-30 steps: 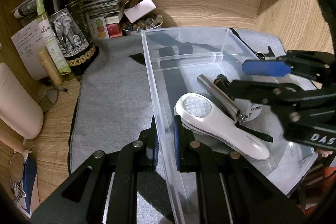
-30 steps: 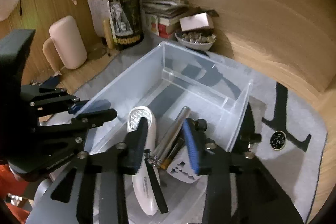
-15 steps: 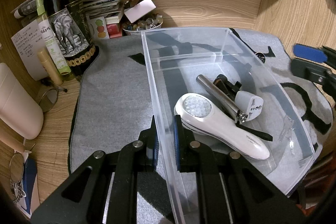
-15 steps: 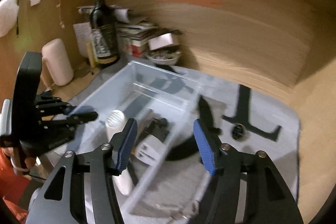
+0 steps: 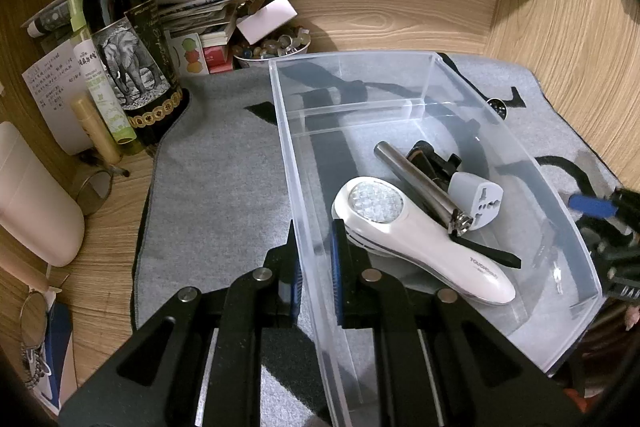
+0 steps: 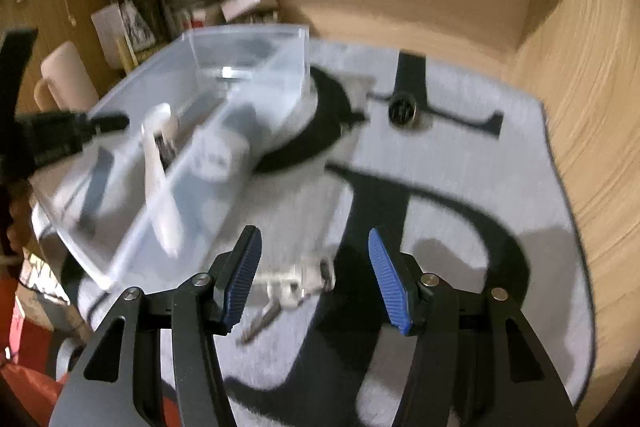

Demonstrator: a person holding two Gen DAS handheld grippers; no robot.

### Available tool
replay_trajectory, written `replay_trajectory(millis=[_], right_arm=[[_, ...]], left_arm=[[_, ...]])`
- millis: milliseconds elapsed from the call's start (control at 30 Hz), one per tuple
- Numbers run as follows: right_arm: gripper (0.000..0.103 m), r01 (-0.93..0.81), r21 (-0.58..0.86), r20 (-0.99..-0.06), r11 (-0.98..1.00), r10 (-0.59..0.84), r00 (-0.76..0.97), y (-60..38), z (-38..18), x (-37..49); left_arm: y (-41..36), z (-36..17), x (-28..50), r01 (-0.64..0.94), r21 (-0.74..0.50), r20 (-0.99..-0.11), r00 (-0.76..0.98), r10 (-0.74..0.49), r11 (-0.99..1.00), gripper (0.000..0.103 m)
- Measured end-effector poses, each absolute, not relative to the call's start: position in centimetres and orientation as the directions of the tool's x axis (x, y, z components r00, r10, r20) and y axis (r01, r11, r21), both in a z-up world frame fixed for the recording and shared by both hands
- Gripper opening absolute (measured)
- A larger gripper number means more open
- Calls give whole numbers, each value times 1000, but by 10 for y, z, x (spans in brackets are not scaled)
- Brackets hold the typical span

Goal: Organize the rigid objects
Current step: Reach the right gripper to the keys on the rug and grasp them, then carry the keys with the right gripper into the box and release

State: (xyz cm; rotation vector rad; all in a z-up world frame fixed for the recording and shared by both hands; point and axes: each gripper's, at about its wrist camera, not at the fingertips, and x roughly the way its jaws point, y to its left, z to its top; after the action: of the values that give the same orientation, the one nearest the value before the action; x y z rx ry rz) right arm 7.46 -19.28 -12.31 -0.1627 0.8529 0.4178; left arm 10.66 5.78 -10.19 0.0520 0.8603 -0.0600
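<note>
Left gripper clamped the clear bin's wall; right gripper hung open, empty, over keys at six o'clock, seemingly next to grasp.

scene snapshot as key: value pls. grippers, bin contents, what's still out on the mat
left gripper: shut on the near wall of the clear bin
right gripper: open, empty, outside the bin over the grey mat
bin contents: white handheld device, metal tube, white plug adapter, black item, unclear
on mat: small metal piece between right fingers, blurred; round dark disc
</note>
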Motion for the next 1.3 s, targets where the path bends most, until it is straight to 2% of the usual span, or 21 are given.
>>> replay_trajectory(millis=[333, 367, 433, 600, 667, 933, 1300], right_arm=[[53, -456, 58, -795, 888, 318, 517, -189, -142, 69], [55, -463, 41, -797, 886, 309, 519, -186, -143, 68], [67, -471, 29, -802, 882, 302, 516, -183, -146, 69], [67, -480, -1, -791, 877, 293, 537, -180, -149, 69], [59, -476, 3, -784, 879, 298, 544, -181, -149, 72], [59, -452, -10, -771, 892, 281, 571, -183, -139, 78], [59, -410, -6, -660, 912, 304, 687, -189, -87, 85]], left_arm=[[58, -102, 106, 74, 21, -758, 651, -32, 997, 10], [58, -102, 107, 74, 21, -758, 651, -32, 997, 10], [58, -102, 106, 74, 21, -758, 651, -33, 997, 10], [58, -102, 106, 75, 21, -758, 651, -33, 997, 10], [57, -102, 107, 75, 21, -758, 651, -33, 997, 10], [57, -102, 107, 75, 22, -758, 651, -32, 997, 10], [58, -102, 107, 75, 23, -758, 652, -32, 997, 10]])
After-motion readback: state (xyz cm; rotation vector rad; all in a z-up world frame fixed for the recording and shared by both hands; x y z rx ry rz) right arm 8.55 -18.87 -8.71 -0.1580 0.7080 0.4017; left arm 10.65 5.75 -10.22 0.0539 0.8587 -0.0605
